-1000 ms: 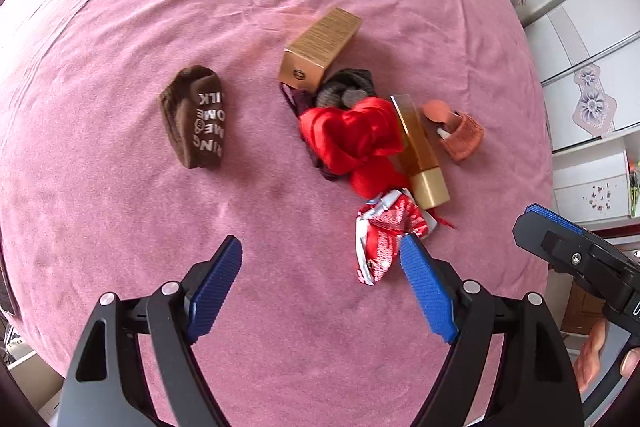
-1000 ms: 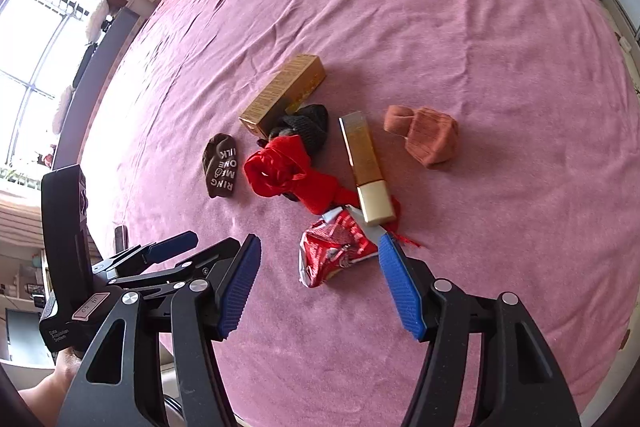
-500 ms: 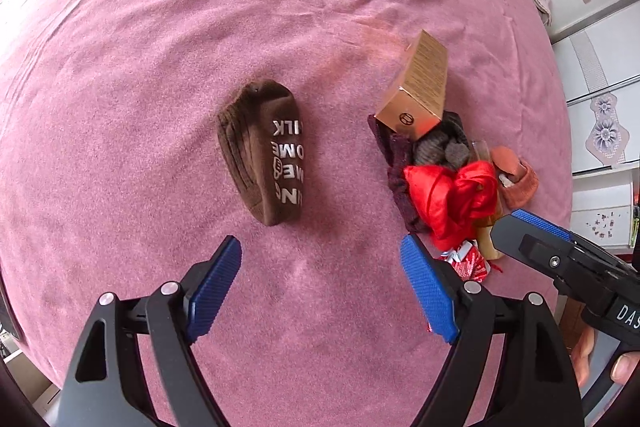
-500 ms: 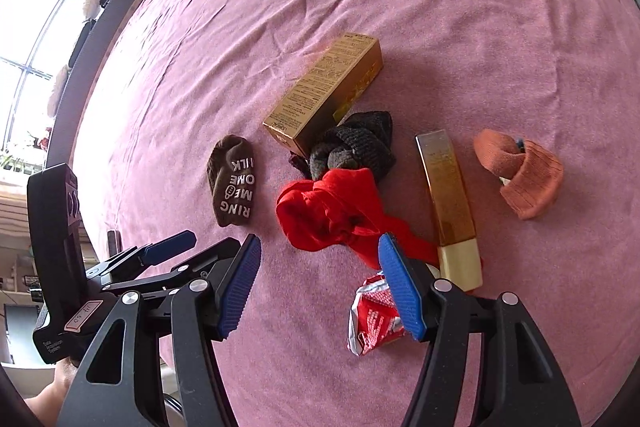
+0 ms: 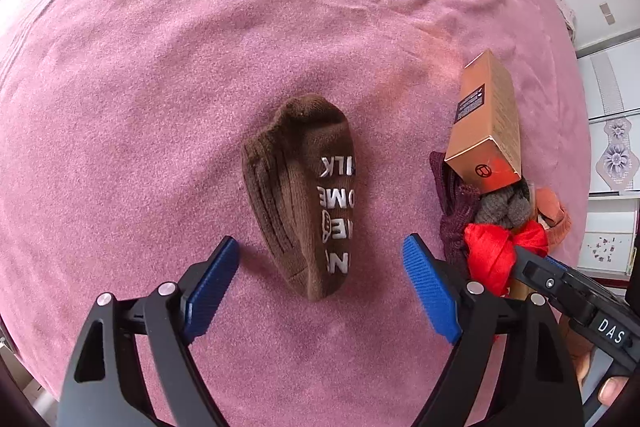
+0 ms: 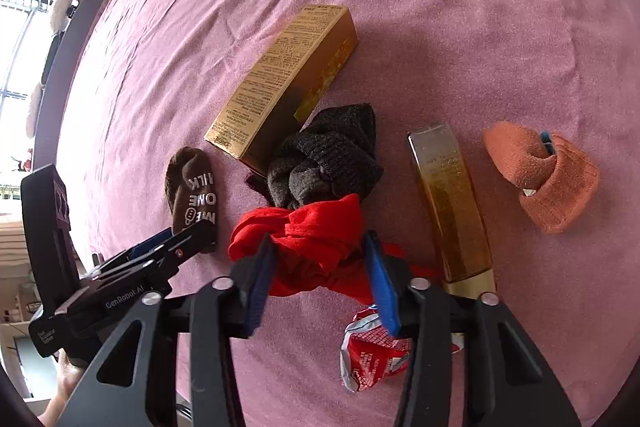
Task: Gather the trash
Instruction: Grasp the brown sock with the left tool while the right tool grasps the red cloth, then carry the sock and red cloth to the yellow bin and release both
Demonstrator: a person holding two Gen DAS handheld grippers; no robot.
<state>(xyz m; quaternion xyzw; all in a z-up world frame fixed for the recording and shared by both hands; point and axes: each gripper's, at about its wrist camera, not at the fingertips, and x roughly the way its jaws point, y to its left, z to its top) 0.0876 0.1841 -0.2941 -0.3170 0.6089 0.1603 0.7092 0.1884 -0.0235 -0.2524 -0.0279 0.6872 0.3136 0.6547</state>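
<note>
A brown sock with white lettering [image 5: 304, 195] lies on the pink bedspread [image 5: 160, 67]. My left gripper [image 5: 322, 273] is open, its fingers either side of the sock's near end. In the right wrist view, my right gripper [image 6: 320, 267] has its jaws partly closed around a red cloth [image 6: 312, 231]; whether they grip it I cannot tell. A crumpled red wrapper [image 6: 372, 351] lies under the right finger. A gold box [image 6: 284, 83], a dark grey sock [image 6: 324, 159], a gold tube [image 6: 452, 203] and an orange sock [image 6: 548, 175] lie beyond. The brown sock [image 6: 192, 191] is at left.
The gold box [image 5: 486, 131] and the red cloth [image 5: 496, 247] sit right of the brown sock in the left wrist view. White cabinets [image 5: 612, 115] stand past the bed's right edge. A window [image 6: 20, 27] is at far left in the right wrist view.
My left gripper moved left from the wrapper to straddle the brown sock. My right gripper moved forward over the red cloth and its jaws narrowed around it.
</note>
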